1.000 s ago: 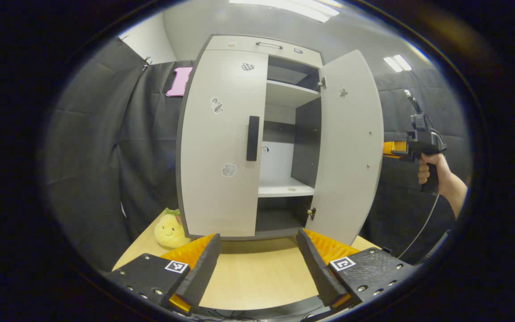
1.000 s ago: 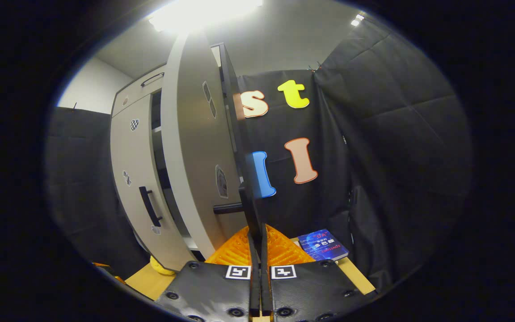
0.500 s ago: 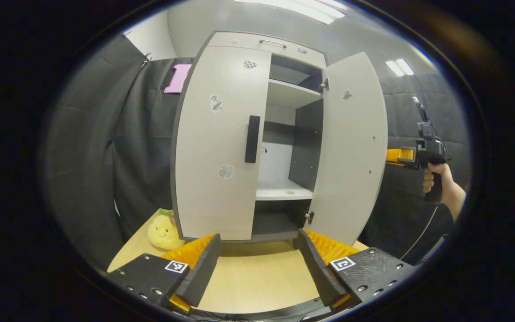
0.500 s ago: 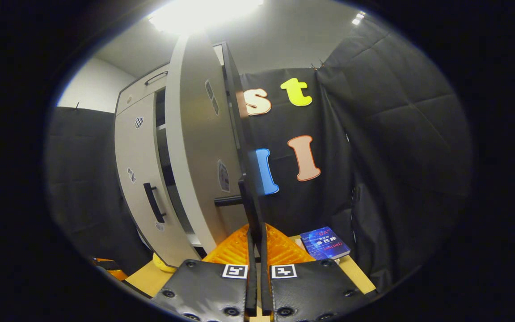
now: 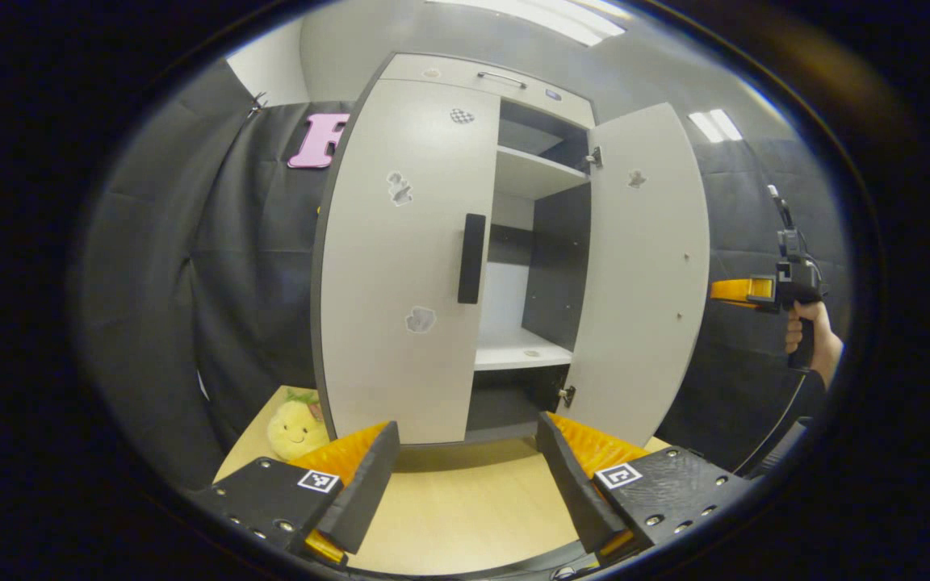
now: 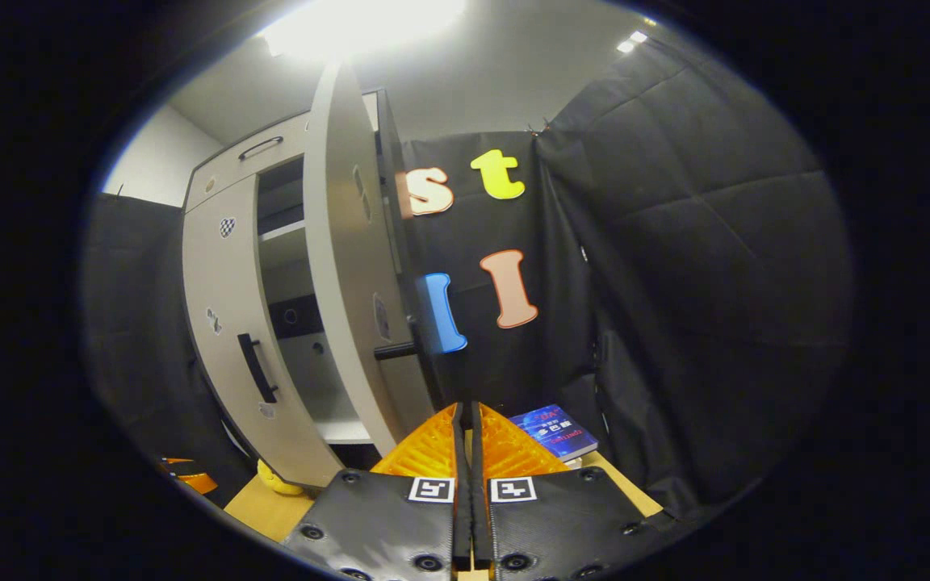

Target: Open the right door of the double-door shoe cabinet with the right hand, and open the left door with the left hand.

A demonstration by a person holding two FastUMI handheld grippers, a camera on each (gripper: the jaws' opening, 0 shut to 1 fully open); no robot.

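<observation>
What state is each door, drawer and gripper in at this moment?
right door: swung wide open
left door: closed, handle untouched
top drawer: closed
left gripper: open, holding nothing, short of the cabinet
right gripper: fingers together, gripping nothing, clear of the right door's handle

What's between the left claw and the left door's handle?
Nothing visible. The left claw is open over the bare tabletop, facing the closed left door; its black handle sits higher, unobstructed. The plush toy lies off to the side.
</observation>
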